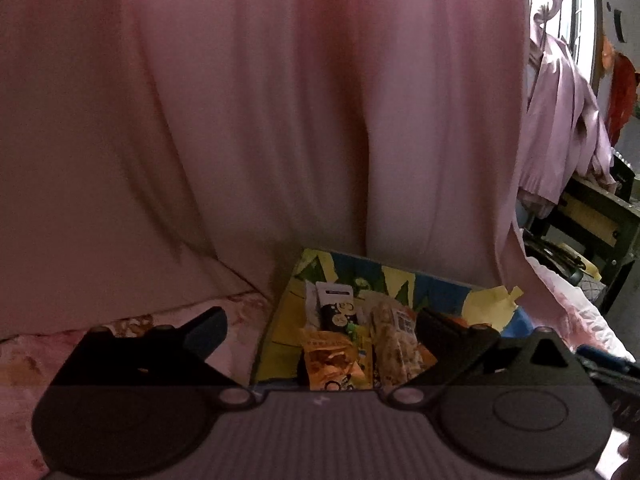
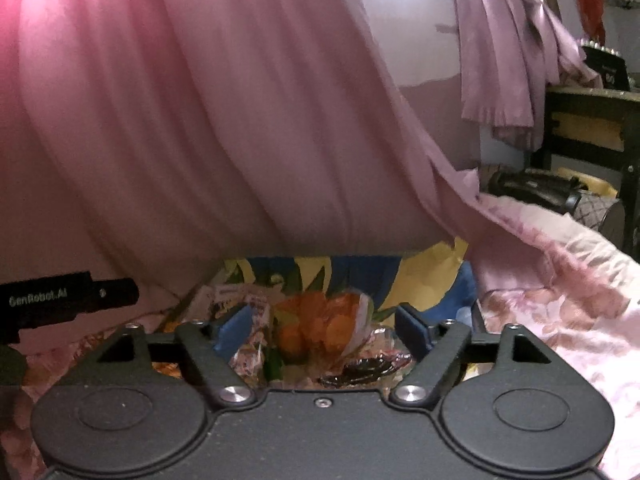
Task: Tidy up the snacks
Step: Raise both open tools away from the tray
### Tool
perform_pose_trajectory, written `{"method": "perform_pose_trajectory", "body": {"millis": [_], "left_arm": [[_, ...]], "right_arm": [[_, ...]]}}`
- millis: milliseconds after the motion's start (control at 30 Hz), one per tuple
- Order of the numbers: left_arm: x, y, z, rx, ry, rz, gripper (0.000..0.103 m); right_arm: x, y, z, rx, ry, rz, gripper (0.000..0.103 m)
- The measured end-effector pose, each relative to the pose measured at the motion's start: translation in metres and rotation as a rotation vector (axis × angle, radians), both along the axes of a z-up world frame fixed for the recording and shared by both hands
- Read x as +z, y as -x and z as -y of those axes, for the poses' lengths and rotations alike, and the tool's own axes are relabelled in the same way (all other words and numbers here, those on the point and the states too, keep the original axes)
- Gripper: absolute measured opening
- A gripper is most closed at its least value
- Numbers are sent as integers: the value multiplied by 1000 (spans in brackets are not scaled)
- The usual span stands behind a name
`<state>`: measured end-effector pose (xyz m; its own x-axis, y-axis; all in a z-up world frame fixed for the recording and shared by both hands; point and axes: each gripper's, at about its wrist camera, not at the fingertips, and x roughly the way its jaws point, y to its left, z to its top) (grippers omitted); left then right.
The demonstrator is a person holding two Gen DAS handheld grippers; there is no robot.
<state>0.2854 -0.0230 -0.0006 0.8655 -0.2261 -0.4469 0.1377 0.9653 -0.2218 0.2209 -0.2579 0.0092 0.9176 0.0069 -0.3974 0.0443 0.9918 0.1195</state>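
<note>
Several snack packets [image 1: 360, 344] are seen lying inside the colourful box [image 1: 400, 280], which is set on a floral bedcover [image 2: 560, 280] in front of a pink curtain [image 1: 280, 120]. They are judged light, crinkly and easily crushed, with slippery film, so a flat sealed edge is best pinched. The left gripper [image 1: 320, 328] is held above the near side of the box, tilted downward, its jaws spread wide with nothing pinched. The right gripper [image 2: 324, 320] is poised likewise over the box, jaws apart and empty.
</note>
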Motion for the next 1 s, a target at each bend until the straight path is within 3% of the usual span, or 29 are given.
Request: {"method": "perform_pose_trajectory", "body": {"millis": [133, 567, 1000], "left_arm": [[6, 20, -5, 13, -20, 23, 103], [29, 84, -17, 40, -40, 117, 103], [29, 125, -8, 21, -75, 125, 103]], "right_arm": [[12, 18, -1, -1, 6, 36, 92], [38, 83, -2, 9, 4, 119, 101], [42, 129, 4, -10, 4, 137, 102]]}}
